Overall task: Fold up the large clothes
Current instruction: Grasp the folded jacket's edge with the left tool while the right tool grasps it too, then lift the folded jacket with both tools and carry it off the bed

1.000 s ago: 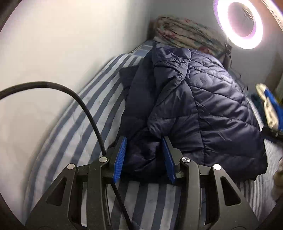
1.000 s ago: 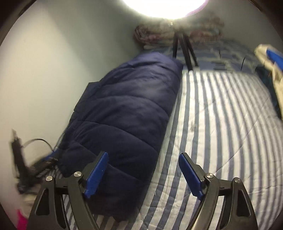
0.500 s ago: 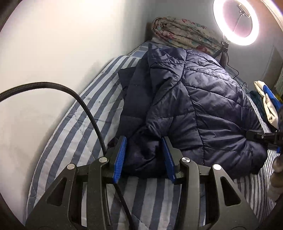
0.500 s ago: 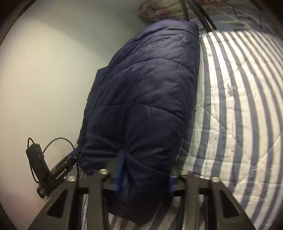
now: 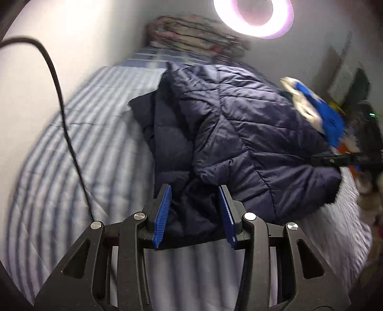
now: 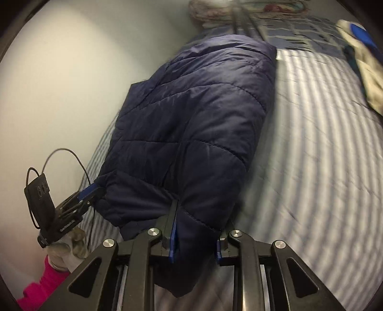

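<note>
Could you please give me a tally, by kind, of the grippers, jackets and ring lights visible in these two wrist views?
Grippers: 2, the left gripper and the right gripper, each shut on the jacket's near edge.
Jackets: 1, the navy quilted jacket on the striped bed.
Ring lights: 1, the ring light.
Total: 4

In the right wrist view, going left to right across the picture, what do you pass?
Pink sleeve → left gripper gripping the jacket's corner → navy quilted jacket → striped bedspread → blue and cream garment at the right edge.
</note>
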The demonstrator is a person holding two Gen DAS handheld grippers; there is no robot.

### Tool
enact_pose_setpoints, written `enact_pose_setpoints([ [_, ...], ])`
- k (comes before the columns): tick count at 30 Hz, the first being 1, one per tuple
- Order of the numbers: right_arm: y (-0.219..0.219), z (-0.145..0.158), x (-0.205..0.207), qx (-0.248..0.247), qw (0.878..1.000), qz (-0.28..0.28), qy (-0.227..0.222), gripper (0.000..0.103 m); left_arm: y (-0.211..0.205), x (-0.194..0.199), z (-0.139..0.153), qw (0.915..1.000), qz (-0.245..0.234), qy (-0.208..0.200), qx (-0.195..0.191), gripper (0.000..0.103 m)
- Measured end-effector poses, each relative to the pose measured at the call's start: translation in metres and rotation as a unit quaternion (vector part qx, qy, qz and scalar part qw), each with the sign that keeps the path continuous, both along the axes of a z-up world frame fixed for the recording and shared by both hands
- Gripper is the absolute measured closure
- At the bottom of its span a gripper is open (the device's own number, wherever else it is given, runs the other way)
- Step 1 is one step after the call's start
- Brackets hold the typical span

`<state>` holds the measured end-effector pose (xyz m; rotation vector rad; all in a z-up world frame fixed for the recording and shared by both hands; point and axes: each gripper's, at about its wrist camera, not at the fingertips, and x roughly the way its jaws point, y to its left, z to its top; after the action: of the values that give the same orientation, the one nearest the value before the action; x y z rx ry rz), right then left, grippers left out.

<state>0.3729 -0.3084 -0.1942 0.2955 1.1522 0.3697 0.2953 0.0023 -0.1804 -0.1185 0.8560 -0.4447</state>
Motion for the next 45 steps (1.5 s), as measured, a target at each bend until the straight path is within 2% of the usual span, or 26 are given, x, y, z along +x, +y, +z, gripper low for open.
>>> enact_pose_setpoints([
  [3,-0.026,0.001,-0.029,-0.014,1.000,-0.005,0.000,0.080,-0.006,-0.030,0.017,0.9996,-0.021,-0.014,-0.012,0.061],
  [6,-0.042,-0.002,-0.053,-0.026,1.000,0.003,-0.002,0.059,-0.001,-0.042,0.035,0.9992,-0.020,-0.027,-0.021,0.061],
  [9,-0.052,0.012,-0.062,-0.074,0.996,-0.009,-0.045,0.057,0.004,-0.034,0.051,0.9986,-0.005,-0.036,-0.038,0.061],
  [11,-0.063,0.032,-0.065,-0.097,0.990,-0.035,-0.097,0.057,0.008,-0.022,0.057,0.9978,0.014,-0.053,-0.037,0.061],
  [14,-0.069,0.058,-0.040,-0.100,0.980,-0.060,-0.161,0.057,0.010,0.007,0.057,0.9963,0.040,-0.058,-0.050,0.061],
  [16,-0.065,0.064,-0.010,-0.118,0.974,-0.062,-0.182,0.057,0.012,0.033,0.047,0.9939,0.044,-0.024,-0.098,0.057],
  [18,-0.050,0.061,0.033,-0.121,0.973,-0.062,-0.188,0.058,0.009,0.052,0.034,0.9916,0.044,0.005,-0.121,0.052],
  [21,-0.038,0.048,0.070,-0.158,0.965,-0.070,-0.195,0.057,0.003,0.076,0.015,0.9929,0.045,0.025,-0.108,0.051],
  [24,-0.022,0.027,0.115,-0.173,0.967,-0.071,-0.174,0.057,0.009,0.092,-0.001,0.9898,0.050,0.053,-0.122,0.042],
  [26,-0.013,0.007,0.138,-0.184,0.970,-0.064,-0.149,0.057,0.022,0.104,-0.014,0.9833,0.060,0.080,-0.152,0.038],
  [28,-0.001,-0.014,0.148,-0.211,0.967,-0.050,-0.133,0.056,0.033,0.114,-0.025,0.9765,0.071,0.101,-0.177,0.037],
  [30,0.012,-0.027,0.149,-0.240,0.962,-0.028,-0.124,0.055,0.046,0.125,-0.039,0.9640,0.086,0.133,-0.213,0.035],
  [32,0.023,-0.029,0.149,-0.277,0.953,-0.012,-0.119,0.055,0.051,0.132,-0.049,0.9499,0.092,0.156,-0.255,0.033],
  [34,0.030,-0.022,0.142,-0.300,0.946,0.000,-0.123,0.056,0.054,0.136,-0.054,0.9412,0.090,0.164,-0.282,0.033],
  [35,0.031,-0.015,0.134,-0.297,0.946,0.004,-0.131,0.057,0.055,0.137,-0.055,0.9393,0.086,0.164,-0.289,0.032],
  [36,0.028,-0.005,0.127,-0.279,0.950,0.004,-0.141,0.054,0.056,0.138,-0.055,0.9378,0.082,0.164,-0.295,0.032],
  [38,0.015,0.010,0.108,-0.247,0.957,-0.012,-0.150,0.042,0.059,0.140,-0.057,0.9330,0.076,0.166,-0.310,0.028],
  [40,-0.006,0.021,0.082,-0.208,0.965,-0.030,-0.158,0.023,0.060,0.144,-0.059,0.9255,0.062,0.171,-0.332,0.027],
  [42,-0.026,0.018,0.069,-0.177,0.973,-0.040,-0.144,0.018,0.059,0.148,-0.060,0.9171,0.048,0.177,-0.354,0.025],
  [45,-0.061,0.001,0.045,-0.114,0.987,-0.053,-0.096,0.018,0.060,0.148,-0.060,0.9105,0.037,0.181,-0.370,0.024],
])
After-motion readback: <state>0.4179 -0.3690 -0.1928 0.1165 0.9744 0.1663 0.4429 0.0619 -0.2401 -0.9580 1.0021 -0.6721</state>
